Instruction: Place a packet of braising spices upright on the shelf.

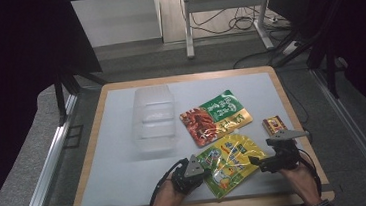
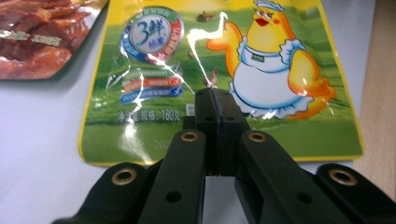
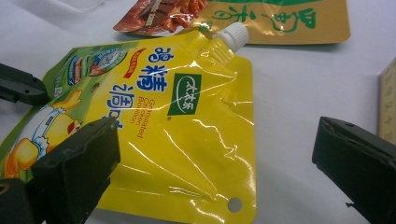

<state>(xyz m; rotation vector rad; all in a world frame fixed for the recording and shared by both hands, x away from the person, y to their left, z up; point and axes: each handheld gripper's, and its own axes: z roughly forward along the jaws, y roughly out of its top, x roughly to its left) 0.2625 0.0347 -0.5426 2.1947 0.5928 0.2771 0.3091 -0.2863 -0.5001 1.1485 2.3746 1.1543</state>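
Lying flat, the glossy yellow chicken-print pouch [image 3: 177,135] with white spout sits between the clenched left claw [image 2: 213,100] and released right claw [image 3: 215,154].

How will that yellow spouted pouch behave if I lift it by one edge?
The yellow pouch will probably sag: its film is creased and wrinkled, so it looks floppy. The glossy, glaring surface may slip between the jaws. It lies flat and seems unlikely to roll, though the granules its label names could shift toward the low end, away from the white cap.
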